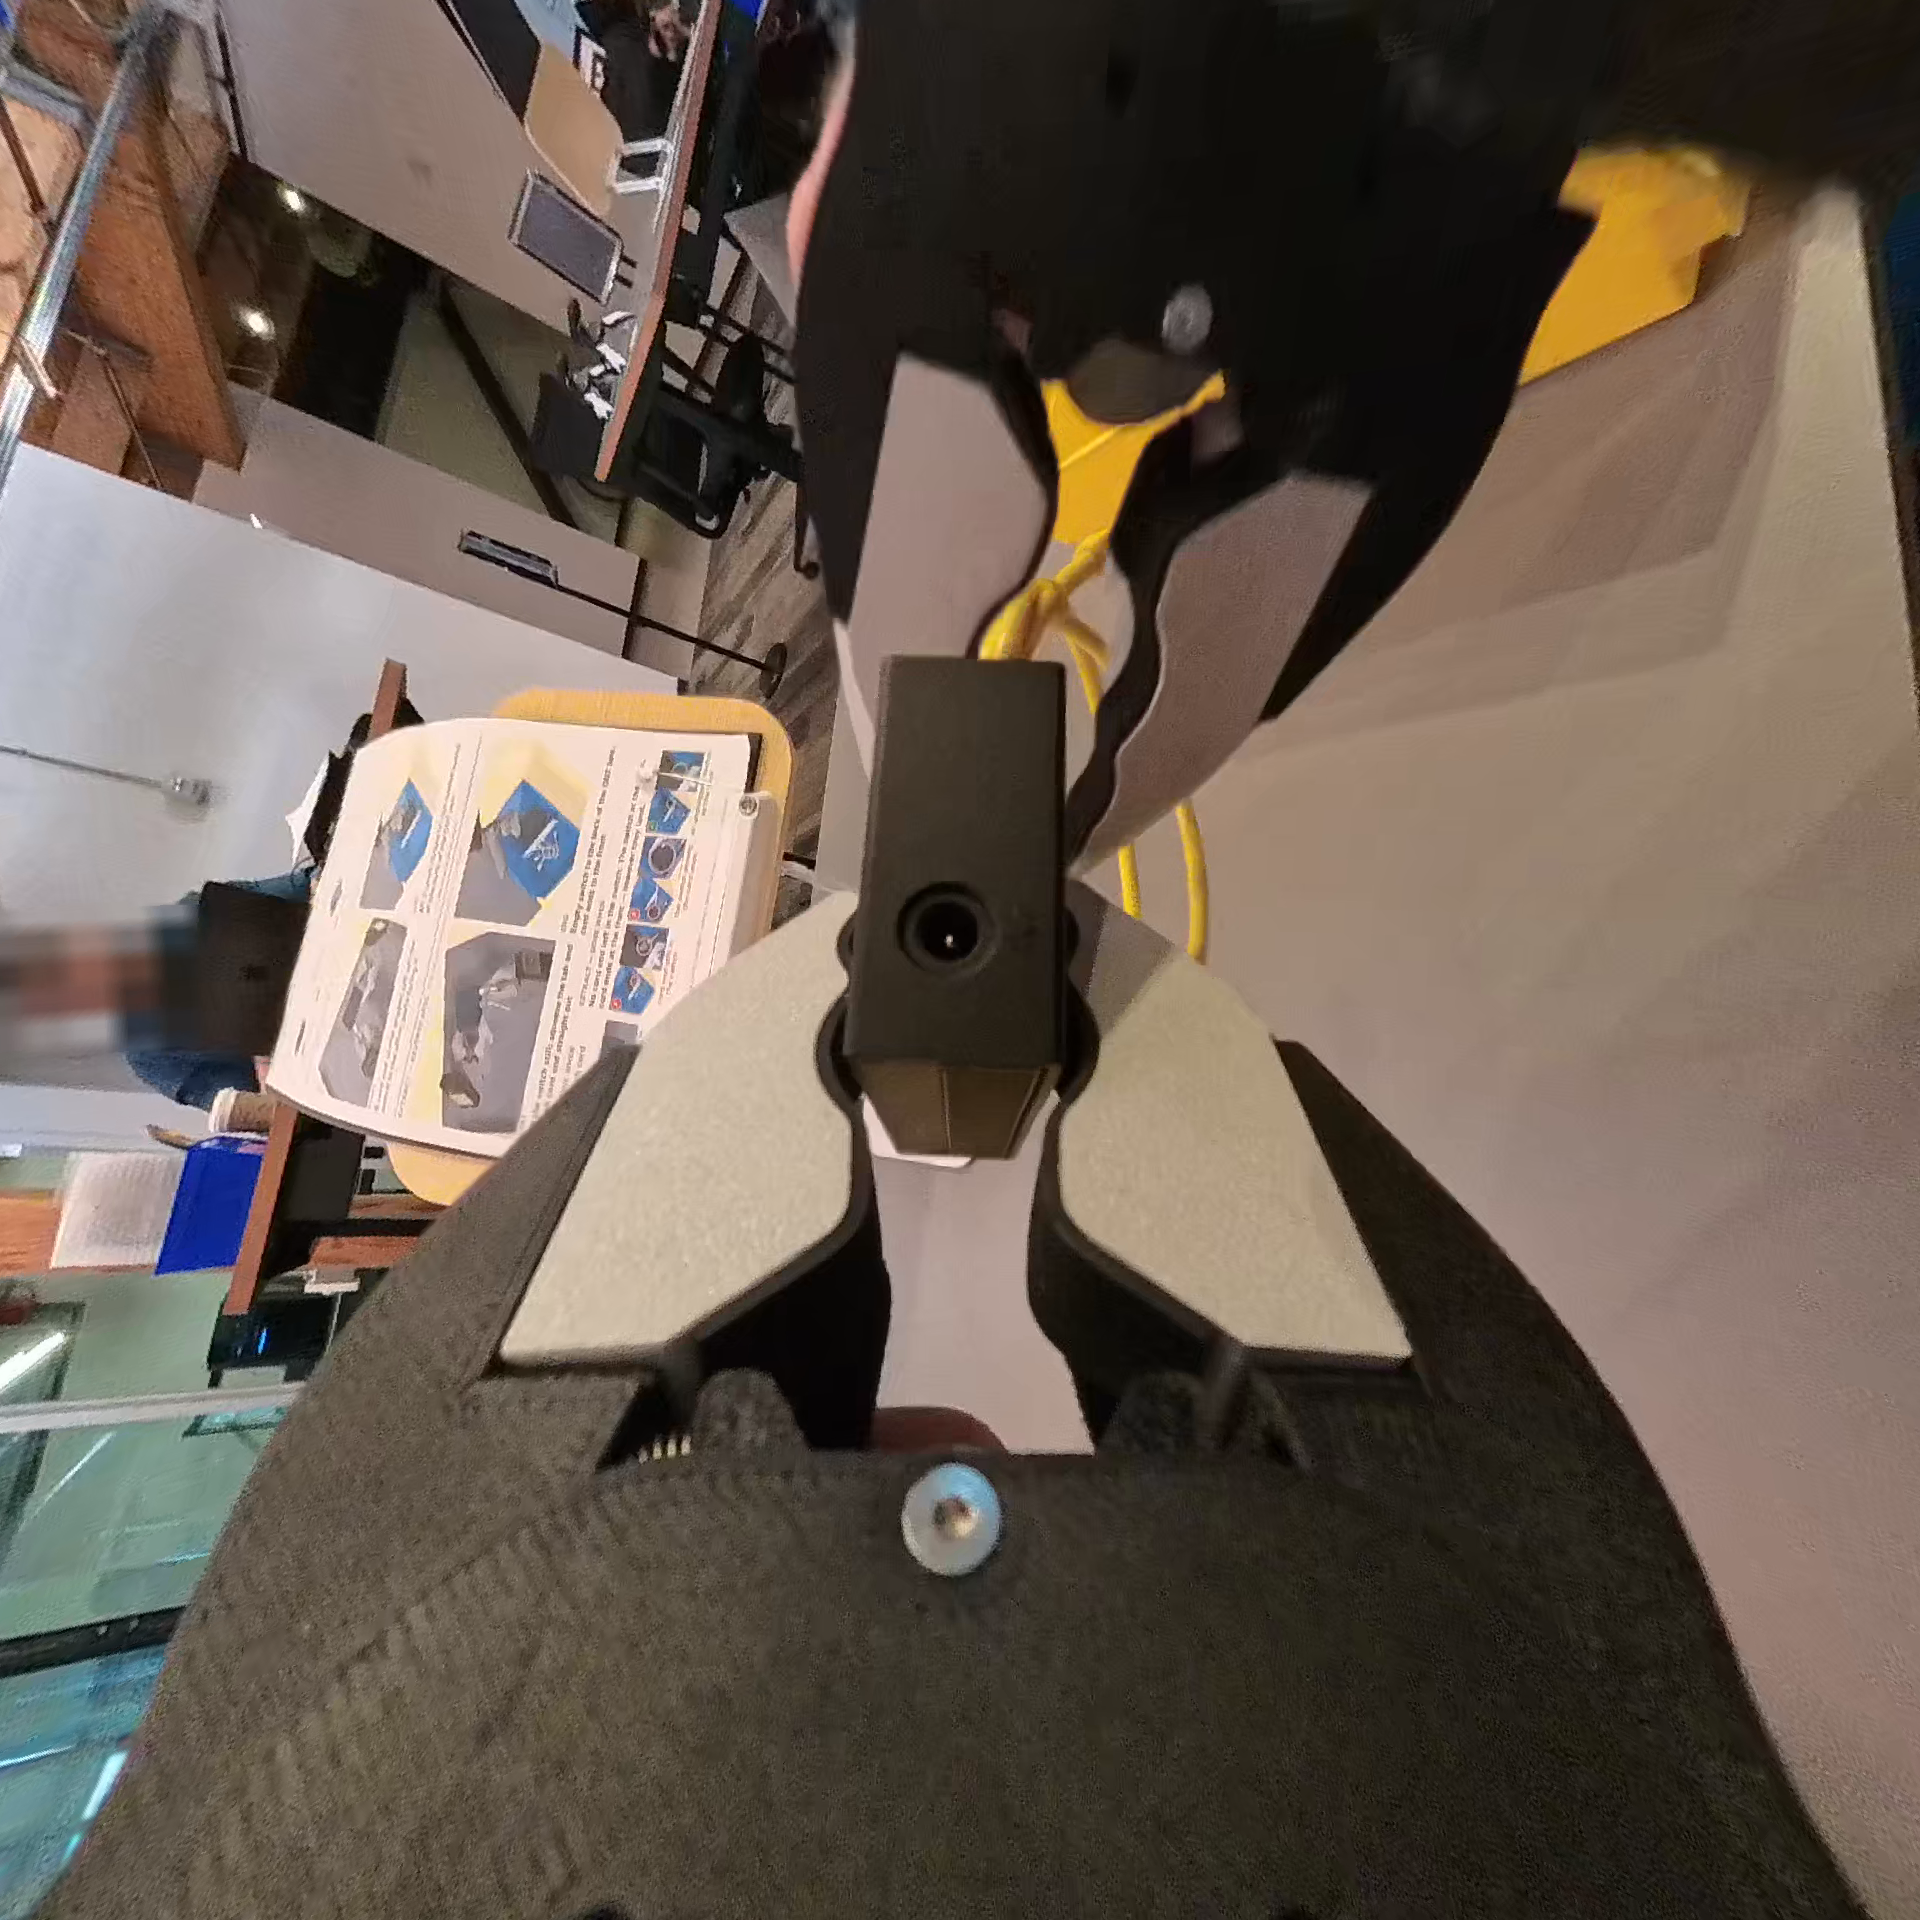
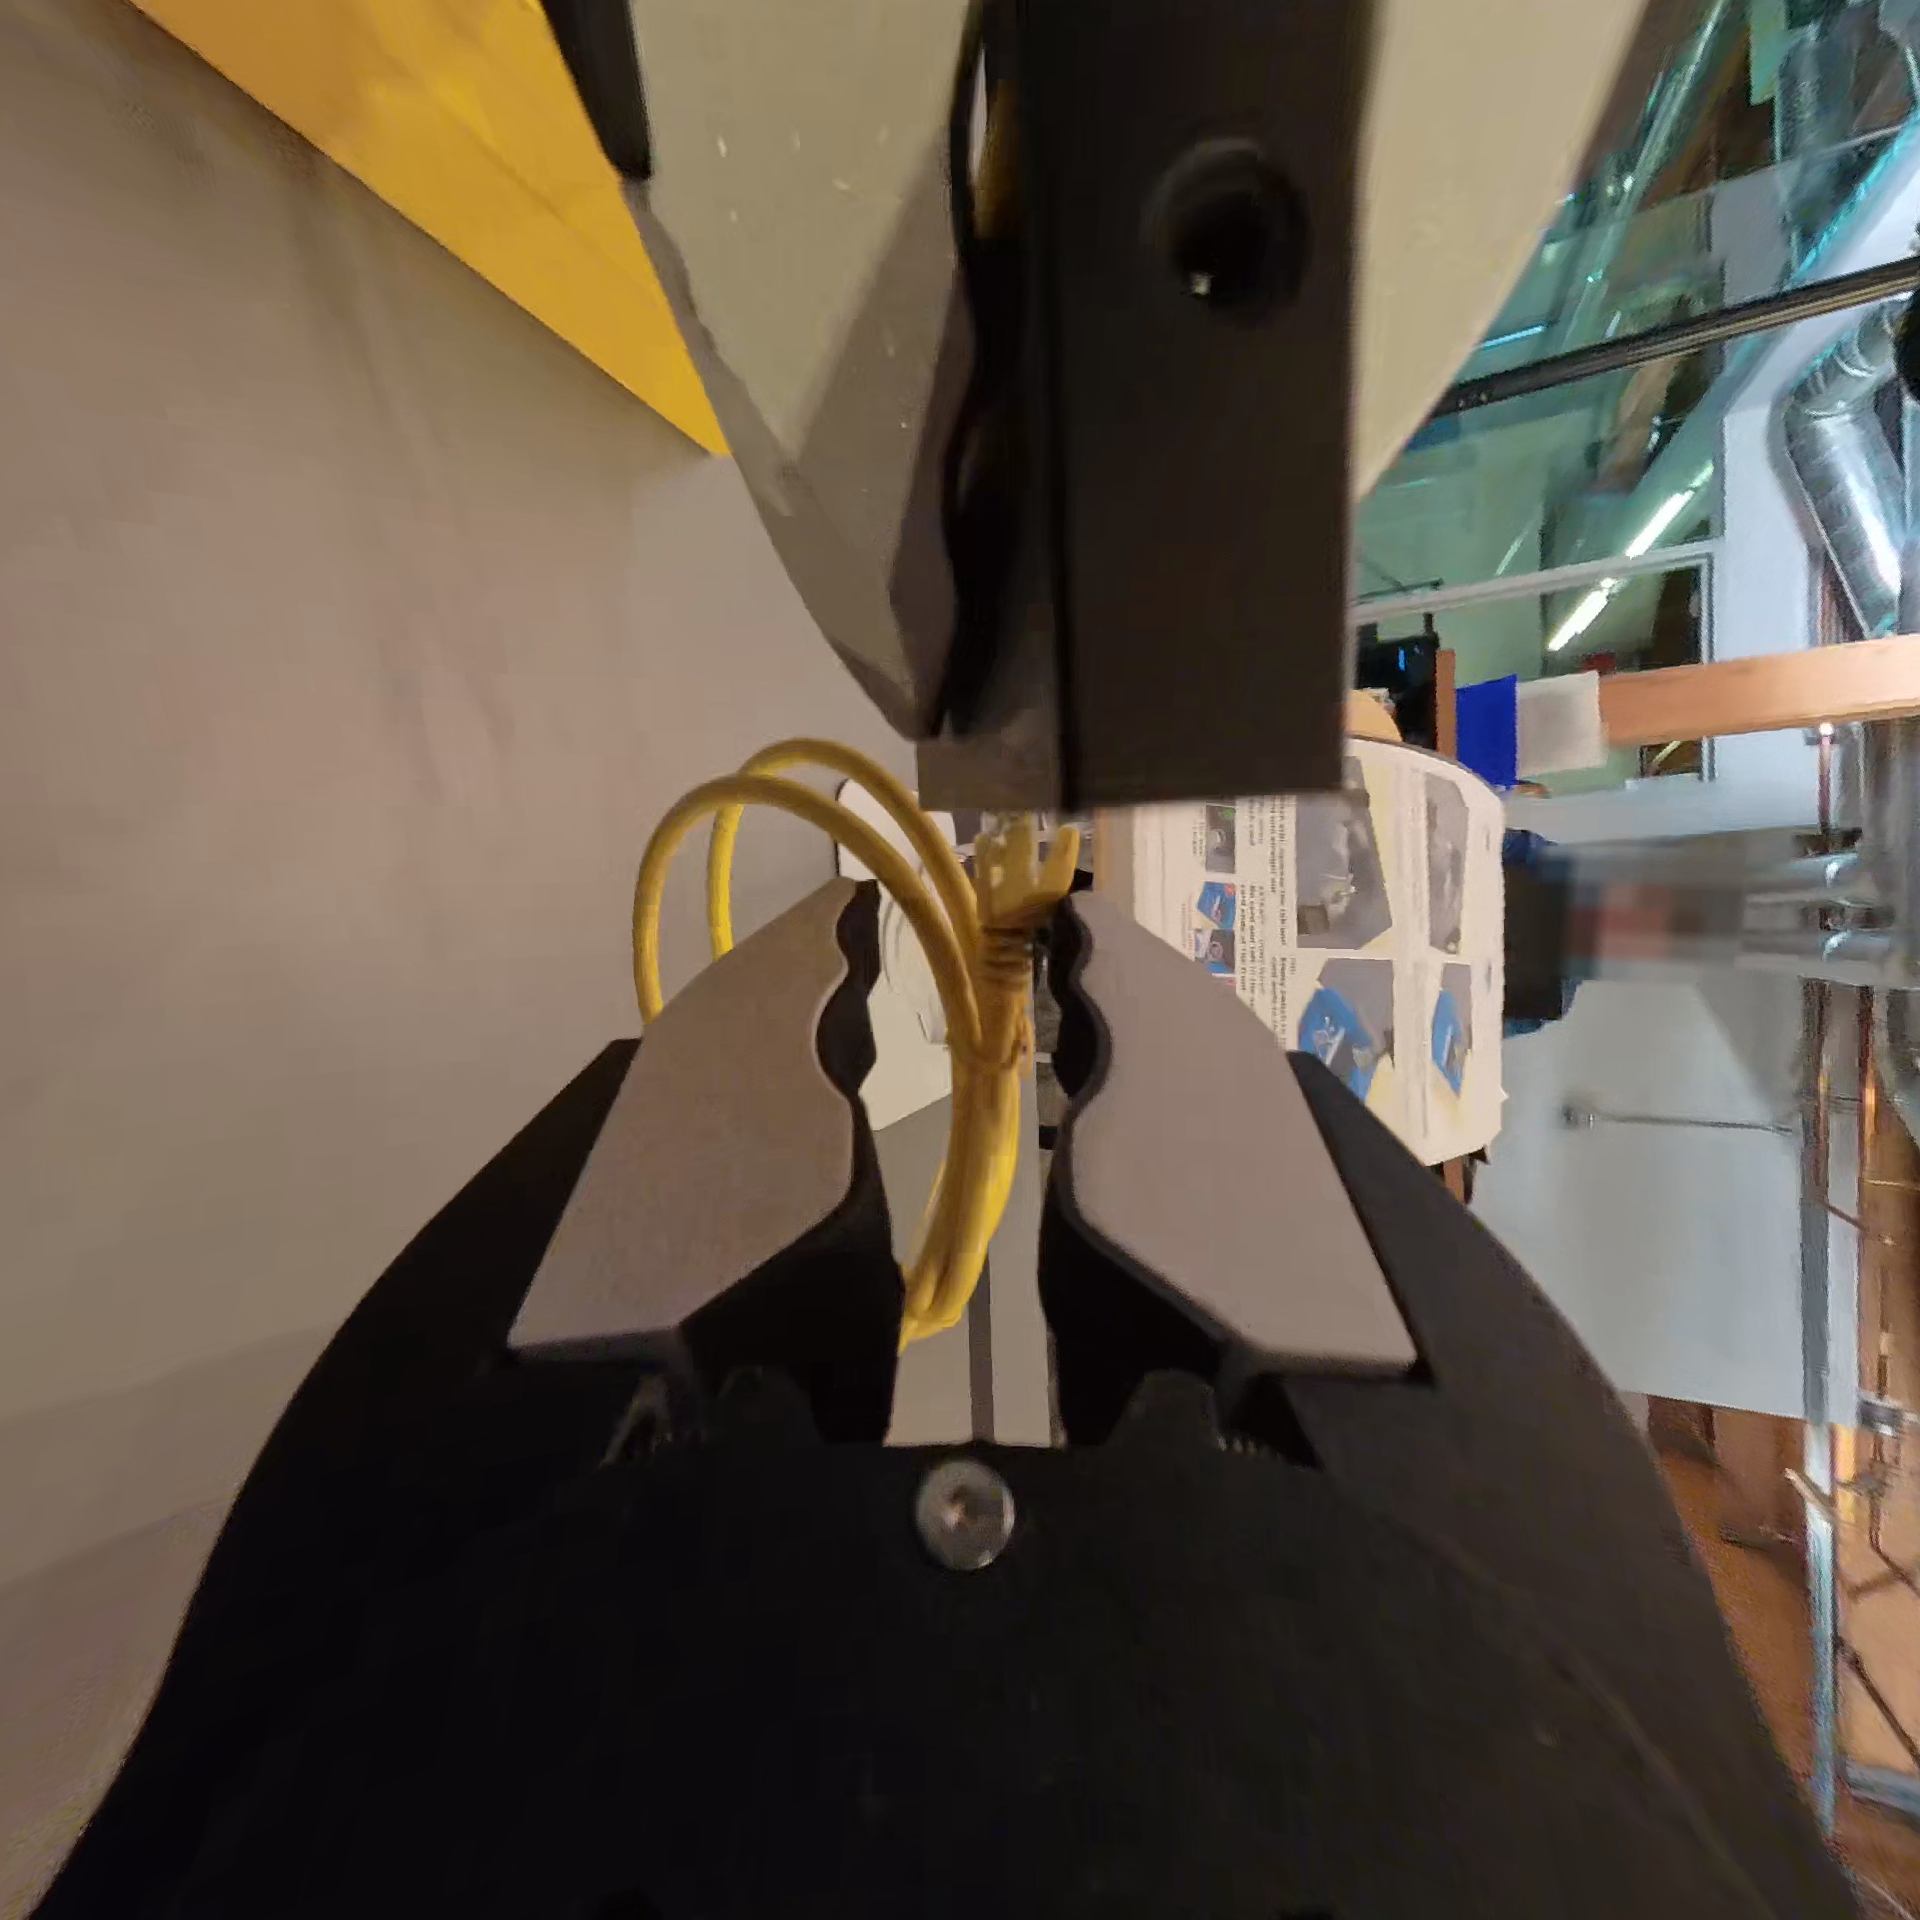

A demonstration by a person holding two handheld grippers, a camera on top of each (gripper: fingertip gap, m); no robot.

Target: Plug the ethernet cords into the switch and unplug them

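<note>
Over the grey bench (image 1: pixel 1558 935) your left hand-held gripper (image 1: pixel 956 1049) clamps the small black box-shaped switch (image 1: pixel 961 883) steady, so your right hand-held gripper (image 2: pixel 1013 966), part-open around the coiled yellow ethernet cord (image 2: pixel 977 1039), can work its plug at the ports

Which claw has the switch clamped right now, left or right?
The left claw: the black switch sits pinched between its tips. The right claw has only the yellow ethernet cord running through it.
</note>
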